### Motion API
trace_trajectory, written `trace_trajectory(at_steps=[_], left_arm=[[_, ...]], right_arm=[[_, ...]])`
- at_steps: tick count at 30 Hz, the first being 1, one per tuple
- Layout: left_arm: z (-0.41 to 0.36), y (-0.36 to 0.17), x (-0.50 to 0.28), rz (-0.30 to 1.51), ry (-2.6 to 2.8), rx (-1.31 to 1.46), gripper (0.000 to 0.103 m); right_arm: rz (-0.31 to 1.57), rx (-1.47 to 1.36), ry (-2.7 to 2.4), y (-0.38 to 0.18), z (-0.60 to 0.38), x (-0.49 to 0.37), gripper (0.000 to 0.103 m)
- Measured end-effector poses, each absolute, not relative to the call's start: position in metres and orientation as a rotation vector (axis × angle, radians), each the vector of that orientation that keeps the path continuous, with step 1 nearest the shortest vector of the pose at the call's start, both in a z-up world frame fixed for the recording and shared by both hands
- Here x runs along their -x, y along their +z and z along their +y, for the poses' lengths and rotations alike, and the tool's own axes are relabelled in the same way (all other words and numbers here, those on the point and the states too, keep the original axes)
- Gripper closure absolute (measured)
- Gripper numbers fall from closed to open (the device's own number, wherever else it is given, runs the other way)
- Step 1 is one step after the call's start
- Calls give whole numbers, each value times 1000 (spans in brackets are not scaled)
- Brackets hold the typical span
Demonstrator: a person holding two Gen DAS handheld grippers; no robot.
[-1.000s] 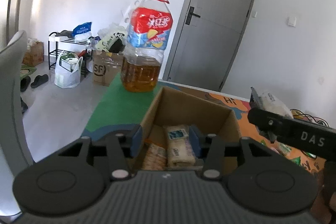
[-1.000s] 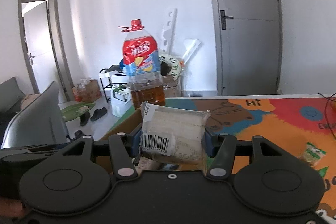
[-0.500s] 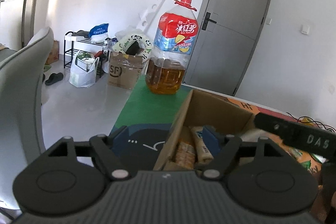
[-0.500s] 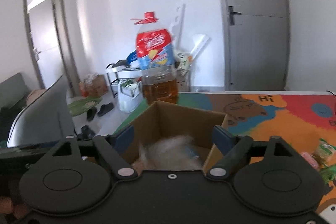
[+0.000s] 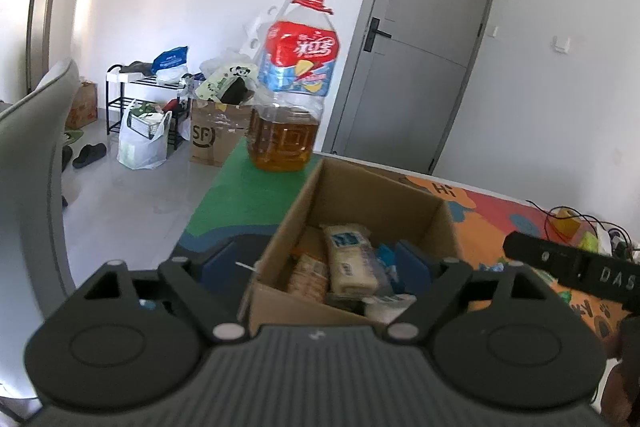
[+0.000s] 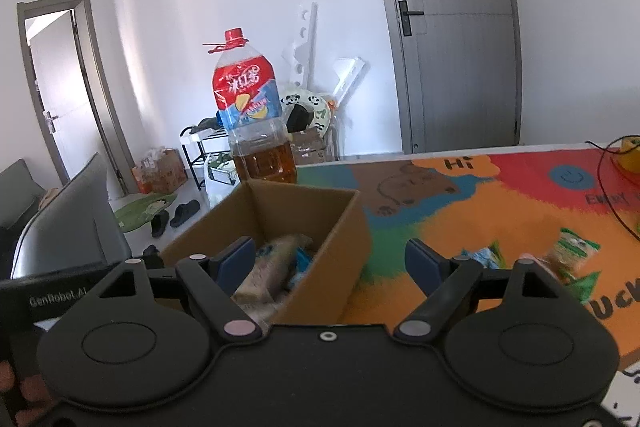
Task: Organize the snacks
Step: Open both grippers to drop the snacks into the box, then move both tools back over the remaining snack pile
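Now both the left gripper and right gripper have just opened empty over the box; next I'd fetch the packets left on the desk.

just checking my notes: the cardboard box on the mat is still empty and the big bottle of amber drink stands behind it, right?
Not quite. The cardboard box is not empty: the left wrist view shows several wrapped snack packets lying inside it. The rest holds: the box sits on the mat and the big bottle of amber drink stands behind it.
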State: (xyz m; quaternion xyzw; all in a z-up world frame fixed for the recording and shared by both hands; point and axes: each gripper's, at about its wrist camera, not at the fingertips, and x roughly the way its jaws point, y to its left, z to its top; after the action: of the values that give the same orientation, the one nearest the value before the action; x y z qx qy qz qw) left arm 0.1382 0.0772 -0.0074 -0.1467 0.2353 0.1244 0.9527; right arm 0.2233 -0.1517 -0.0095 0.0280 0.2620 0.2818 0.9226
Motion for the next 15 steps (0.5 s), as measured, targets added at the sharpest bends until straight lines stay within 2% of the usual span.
trace_trajectory(at_steps=[8, 15], left_arm=[[36, -6, -140, 495, 195, 262, 12], [-3, -7, -144, 511, 158, 219, 3]], right_arm=[[565, -78, 542, -16, -189, -224, 13], [584, -106, 510, -22, -225, -223, 1]])
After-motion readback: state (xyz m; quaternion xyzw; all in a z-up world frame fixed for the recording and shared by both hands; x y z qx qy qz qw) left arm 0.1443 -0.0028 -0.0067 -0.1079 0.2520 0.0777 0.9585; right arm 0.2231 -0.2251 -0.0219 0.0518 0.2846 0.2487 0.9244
